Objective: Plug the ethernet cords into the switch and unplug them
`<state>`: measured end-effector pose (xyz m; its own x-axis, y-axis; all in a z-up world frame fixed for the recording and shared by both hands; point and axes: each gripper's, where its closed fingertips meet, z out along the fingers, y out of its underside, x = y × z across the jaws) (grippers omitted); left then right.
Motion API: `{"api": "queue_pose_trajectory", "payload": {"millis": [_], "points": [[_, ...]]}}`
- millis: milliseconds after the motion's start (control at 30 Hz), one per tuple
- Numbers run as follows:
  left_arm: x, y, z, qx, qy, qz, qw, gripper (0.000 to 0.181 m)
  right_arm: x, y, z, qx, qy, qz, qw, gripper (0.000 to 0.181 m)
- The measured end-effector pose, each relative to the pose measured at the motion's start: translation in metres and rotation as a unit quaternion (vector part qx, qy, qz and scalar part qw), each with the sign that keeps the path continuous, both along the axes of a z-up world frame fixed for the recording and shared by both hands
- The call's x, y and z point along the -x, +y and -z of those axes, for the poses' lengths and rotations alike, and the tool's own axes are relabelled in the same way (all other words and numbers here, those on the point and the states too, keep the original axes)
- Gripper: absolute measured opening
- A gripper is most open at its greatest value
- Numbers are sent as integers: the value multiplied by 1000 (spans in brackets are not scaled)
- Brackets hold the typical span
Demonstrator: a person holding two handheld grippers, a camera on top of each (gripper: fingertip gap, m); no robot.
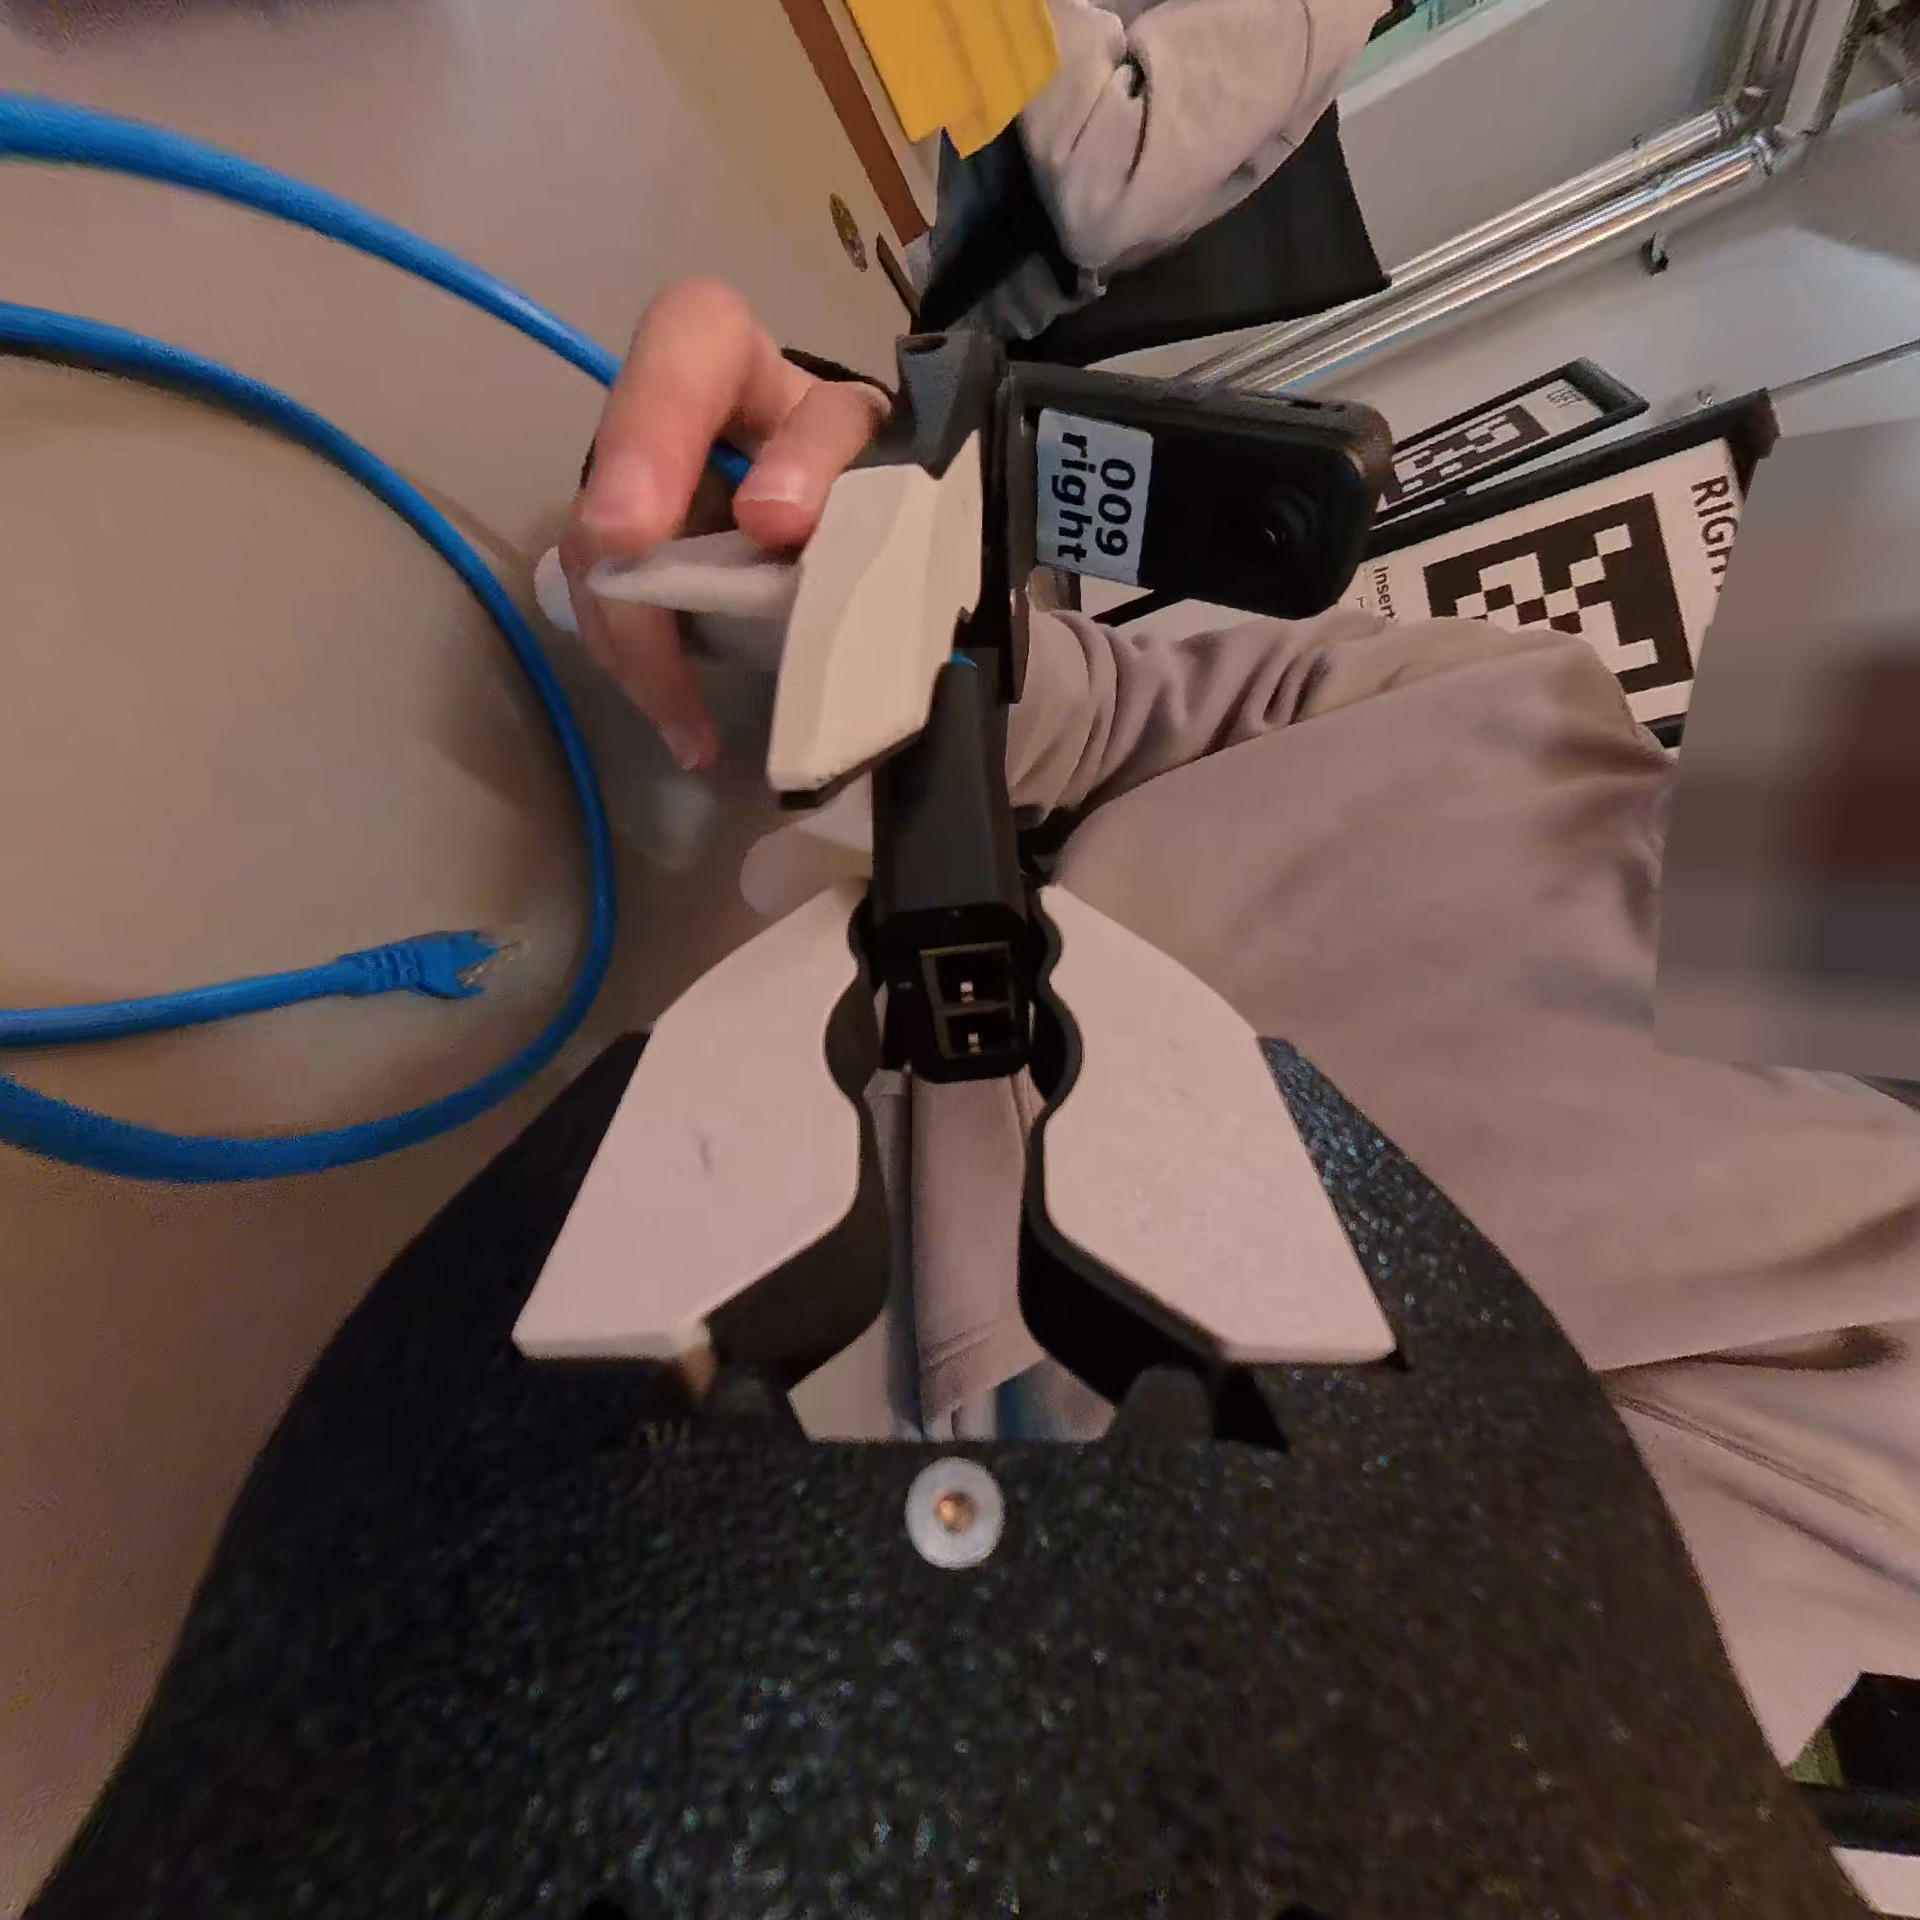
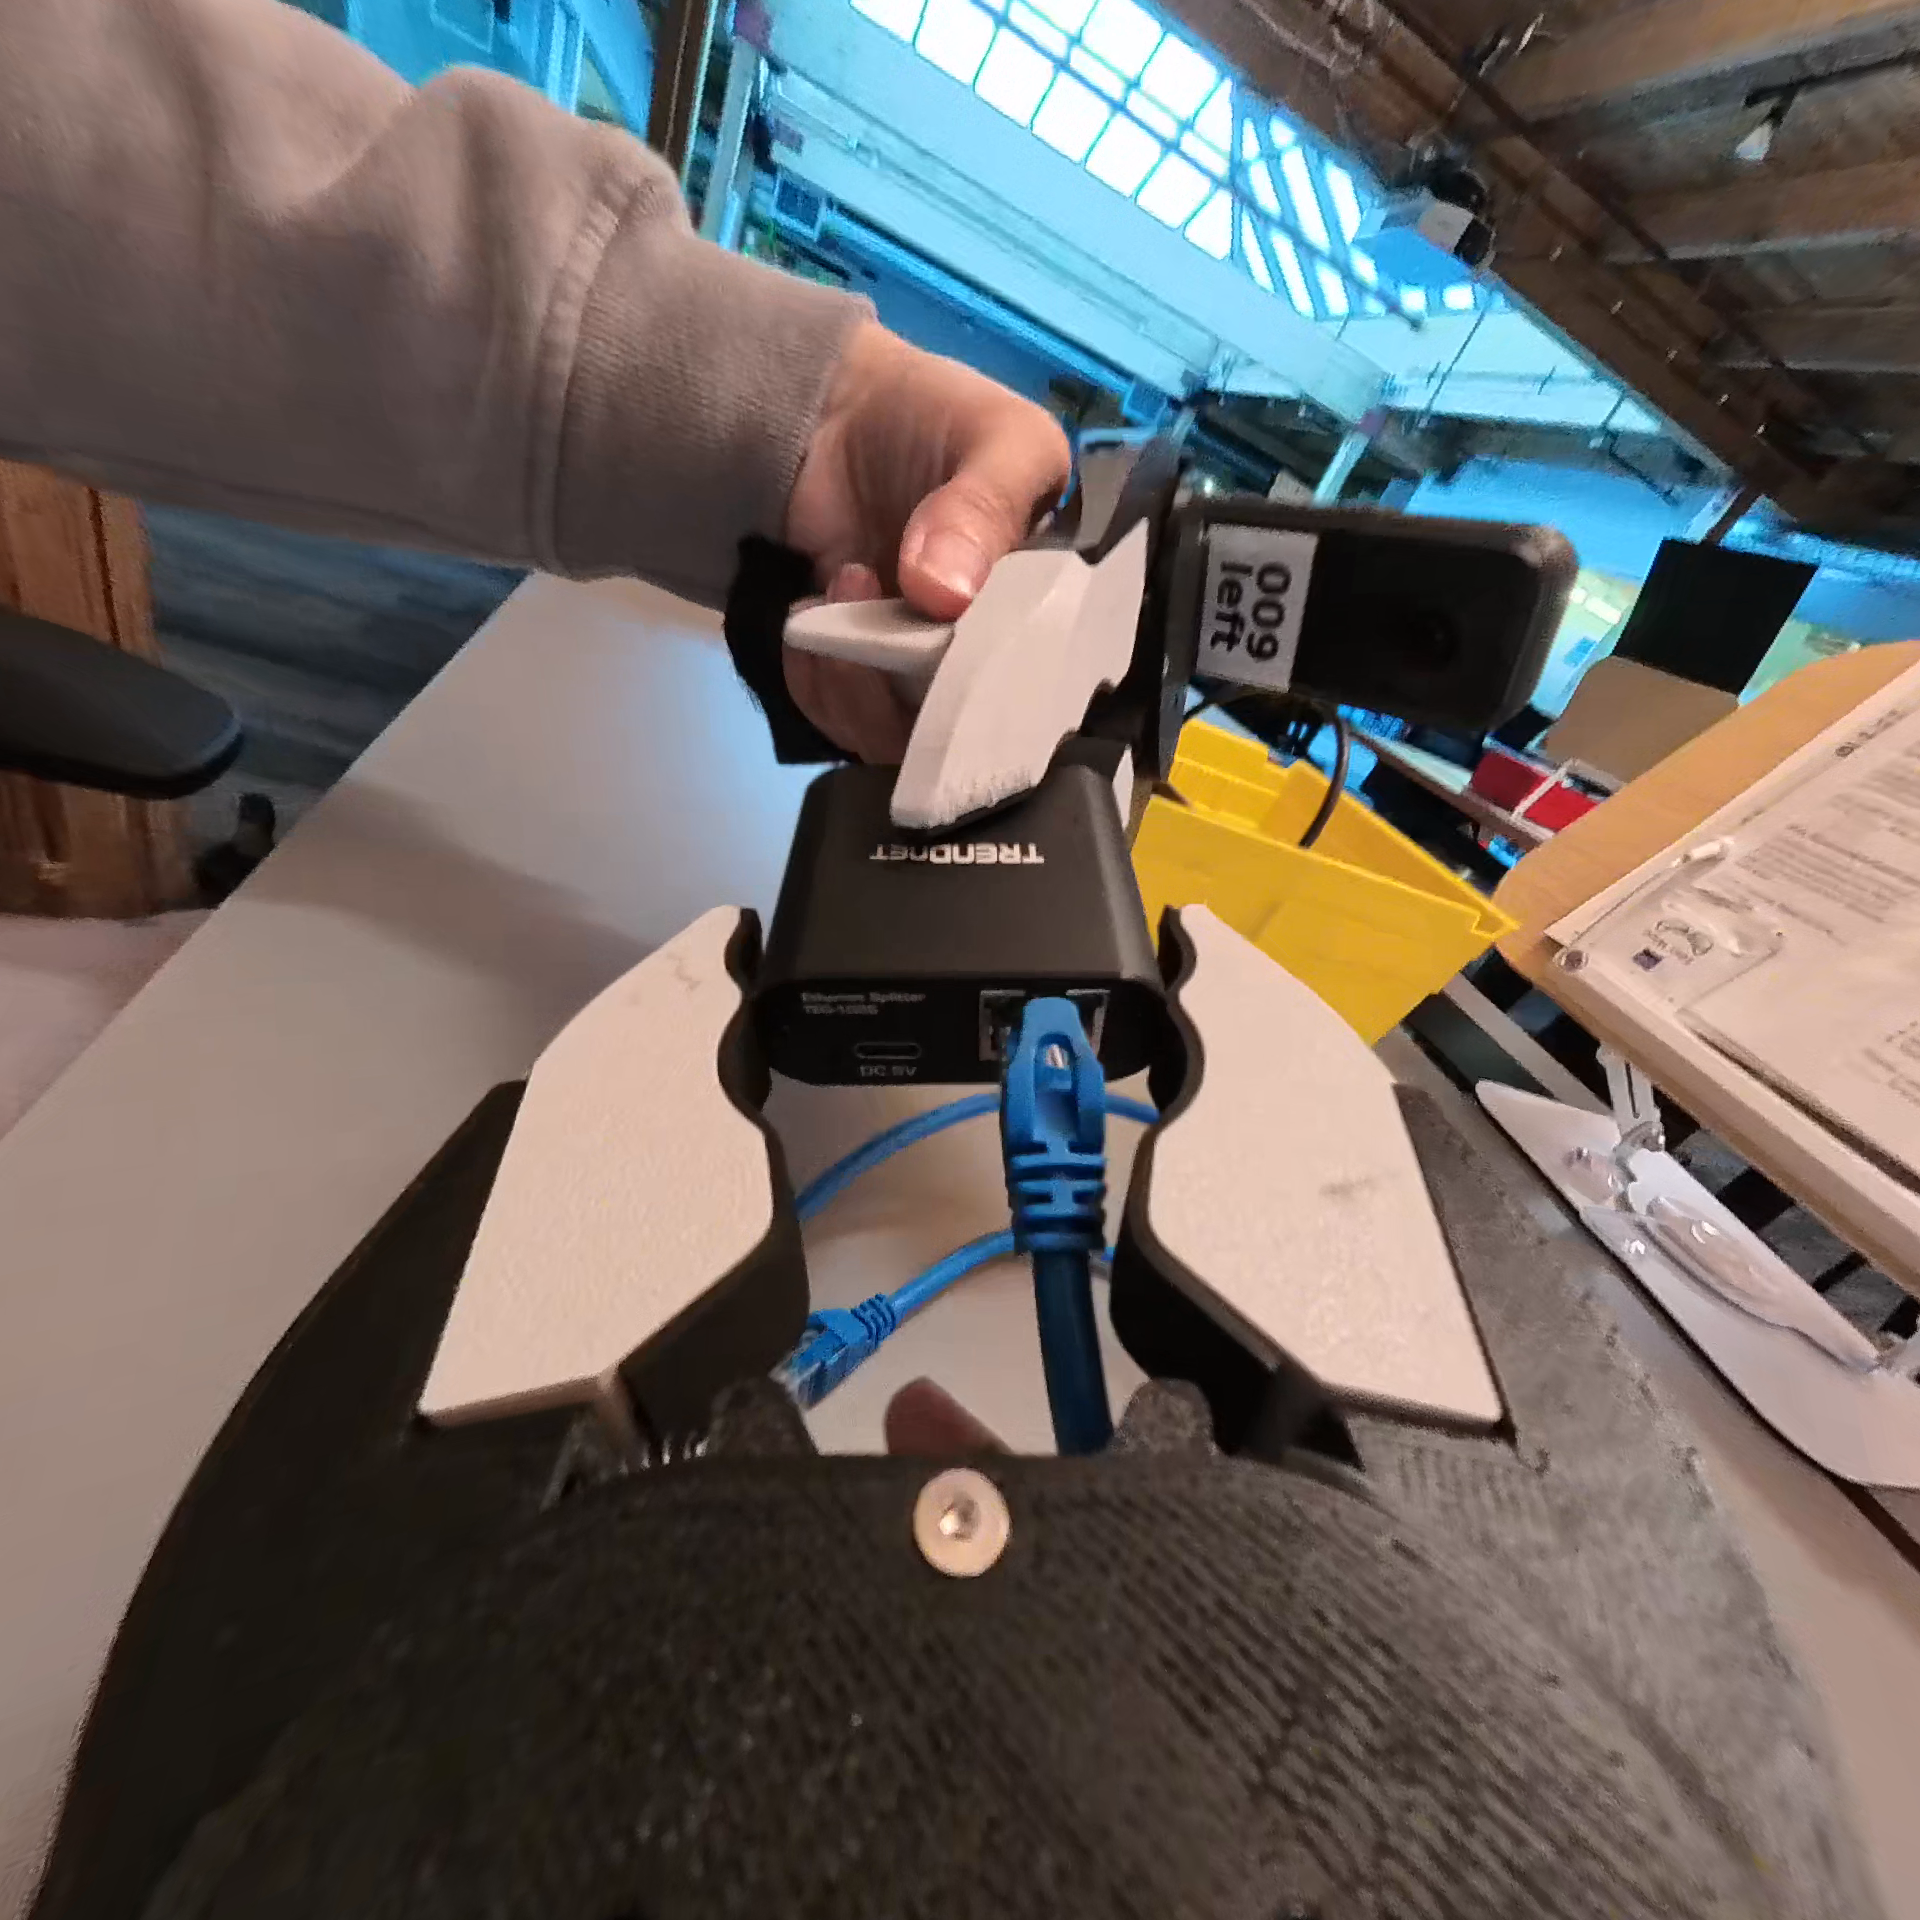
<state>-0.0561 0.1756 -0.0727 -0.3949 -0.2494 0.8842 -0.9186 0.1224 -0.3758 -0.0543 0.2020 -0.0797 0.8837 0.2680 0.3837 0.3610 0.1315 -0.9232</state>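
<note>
A small black switch (image 2: 935, 914) is held in the air between both grippers. My right gripper (image 2: 961, 987) is shut on its near end, one finger on each side. A blue ethernet plug (image 2: 1049, 1101) sits in one port there, and its cord runs back between my fingers. My left gripper (image 1: 956, 997) is shut on the switch's (image 1: 940, 810) other end, where two ports show, both without plugs. A second blue cord (image 1: 582, 727) loops on the table, its loose plug (image 1: 436, 961) lying free; the loose plug also shows in the right wrist view (image 2: 831, 1340).
A yellow bin (image 2: 1299, 894) stands behind the switch. A slanted wooden board with papers (image 2: 1766, 883) is at the right, on a white stand. An office chair (image 2: 104, 717) is off the table's left edge. The person's grey sleeve (image 1: 1351, 831) lies at the right. Left and right tips are no more than a few centimetres apart.
</note>
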Motion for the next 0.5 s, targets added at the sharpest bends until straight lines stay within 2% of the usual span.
{"api": "queue_pose_trajectory", "payload": {"millis": [100, 167, 500], "points": [[1, 3, 0, 6, 6, -5, 1000, 24, -1, -5, -13, -36, 18, -8, 999, 73], [0, 2, -1, 7, 9, -9, 1000, 24, 3, -7, -10, -22, 10, -24, 999, 67], [-3, 1, 0, -2, -5, -9, 1000, 24, -1, -4, -5, -17, 20, -7, 1000, 65]]}}
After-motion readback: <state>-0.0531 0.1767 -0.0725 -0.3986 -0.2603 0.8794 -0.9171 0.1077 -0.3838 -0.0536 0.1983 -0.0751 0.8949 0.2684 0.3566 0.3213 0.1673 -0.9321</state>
